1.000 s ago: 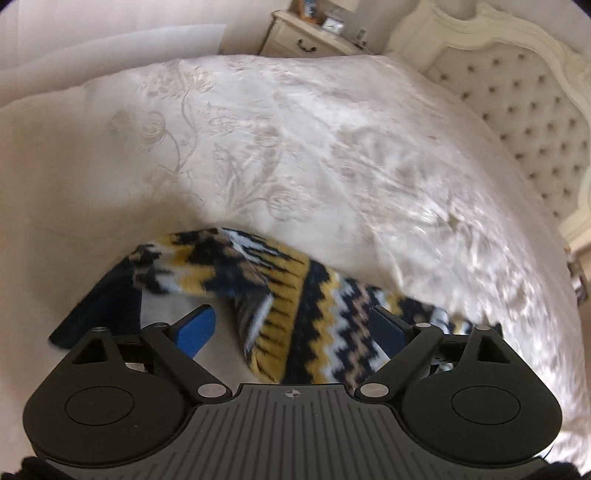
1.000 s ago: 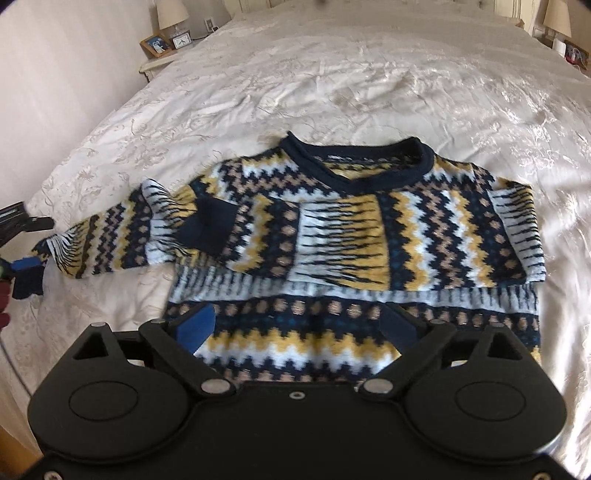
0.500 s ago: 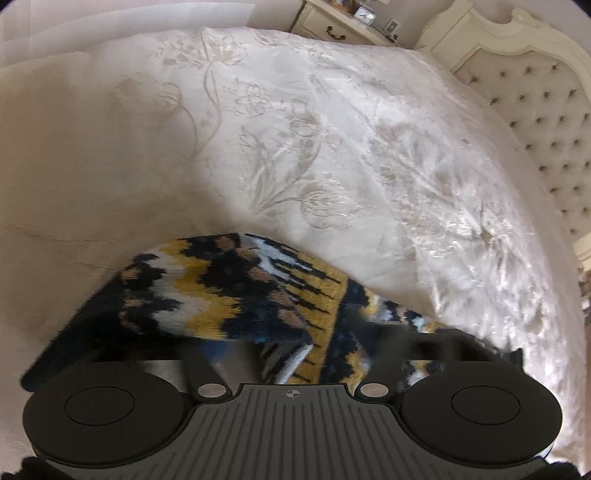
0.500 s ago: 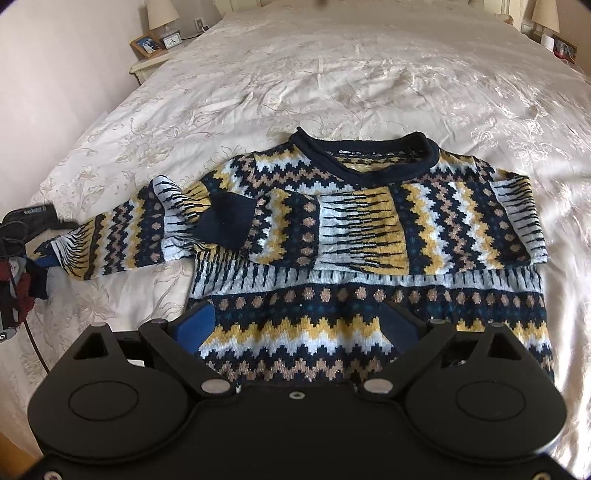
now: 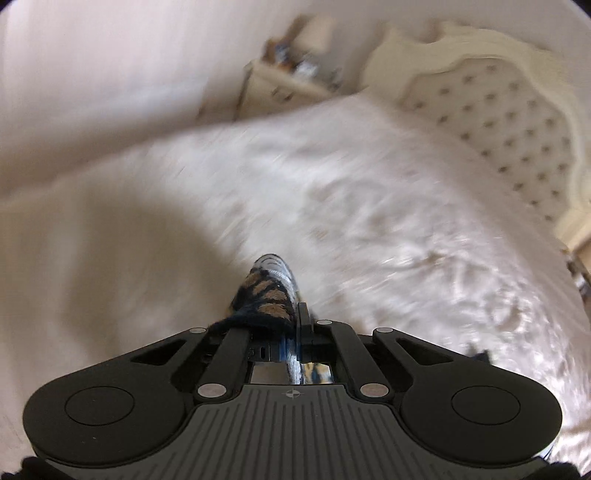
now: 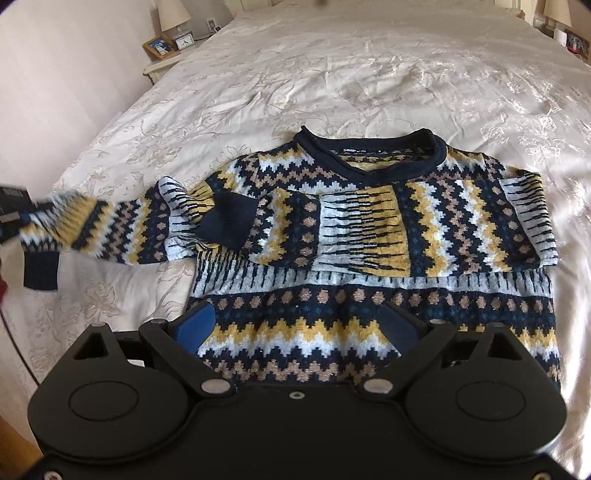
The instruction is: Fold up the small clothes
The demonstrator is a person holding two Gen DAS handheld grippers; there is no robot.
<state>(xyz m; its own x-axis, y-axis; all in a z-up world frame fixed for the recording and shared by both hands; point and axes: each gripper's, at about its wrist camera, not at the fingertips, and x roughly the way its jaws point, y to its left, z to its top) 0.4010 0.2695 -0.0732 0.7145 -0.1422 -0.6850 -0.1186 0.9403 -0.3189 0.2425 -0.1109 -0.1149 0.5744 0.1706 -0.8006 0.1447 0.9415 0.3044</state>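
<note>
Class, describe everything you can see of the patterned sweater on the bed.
The sweater is a thick-looking knit in navy, yellow, white and tan zigzag bands, with a rolled navy collar and a label inside the neck. It lies flat, front up, on the cream bedspread. One sleeve is folded across the chest, its navy cuff near the middle. The other sleeve stretches sideways, its end pinched in the left gripper. The right gripper hovers open over the hem.

Cream embroidered bedspread (image 6: pixel 369 74), tufted headboard (image 5: pixel 495 122), nightstand (image 6: pixel 162 66) with lamp (image 6: pixel 173 14), framed photo (image 6: pixel 159 46), clock (image 6: pixel 184 40)
</note>
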